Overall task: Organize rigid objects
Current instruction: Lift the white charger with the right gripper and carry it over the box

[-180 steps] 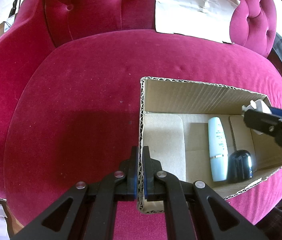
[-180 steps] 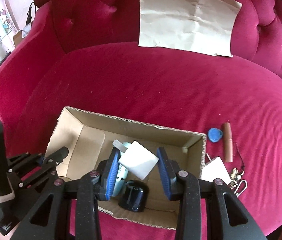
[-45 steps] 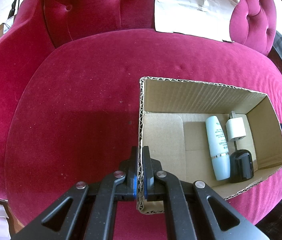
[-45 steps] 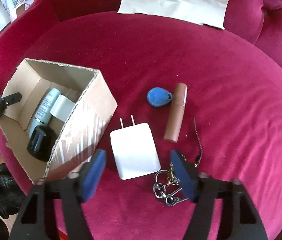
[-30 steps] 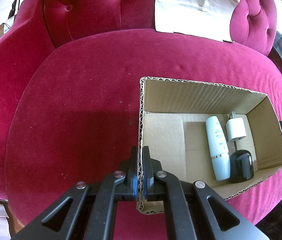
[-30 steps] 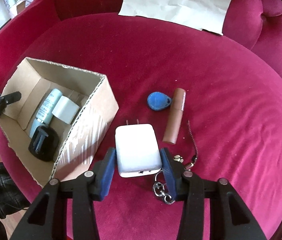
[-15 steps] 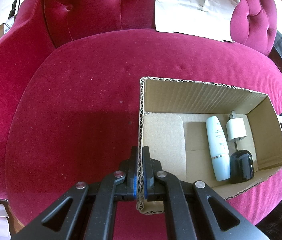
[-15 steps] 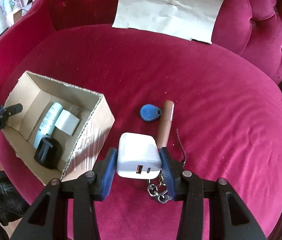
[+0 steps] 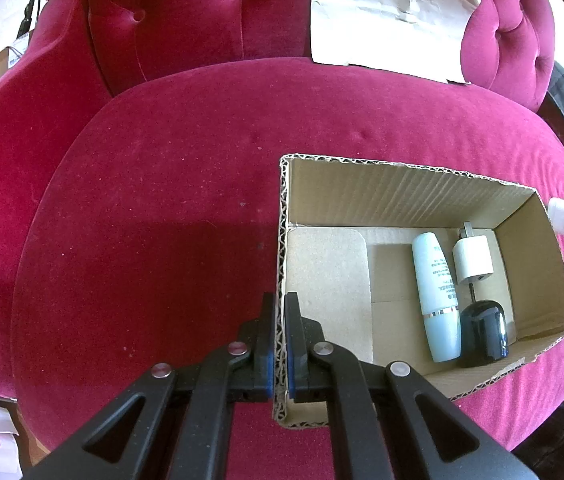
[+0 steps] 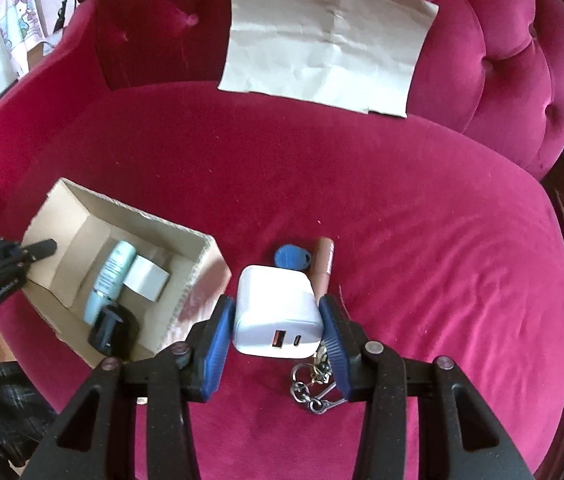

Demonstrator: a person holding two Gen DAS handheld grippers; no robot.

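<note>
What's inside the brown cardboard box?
Inside the brown cardboard box lie a pale blue tube-shaped bottle, a small white plug adapter and a glossy black rounded object. The near wall hides part of the box floor.

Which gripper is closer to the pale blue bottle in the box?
Left. The left gripper pinches the cardboard box wall holding the pale blue bottle; the right gripper holds a white charger outside it.

Left gripper (image 9: 278, 344): black plastic, 2 slotted arms, blue pads, 4 silver screws. Right gripper (image 10: 277, 334): same black frame, ribbed blue pads (image 10: 217, 336), 4 silver screws. White lettering on the left gripper's side. Dark plaid clothing (image 10: 5, 412) on the person.
</note>
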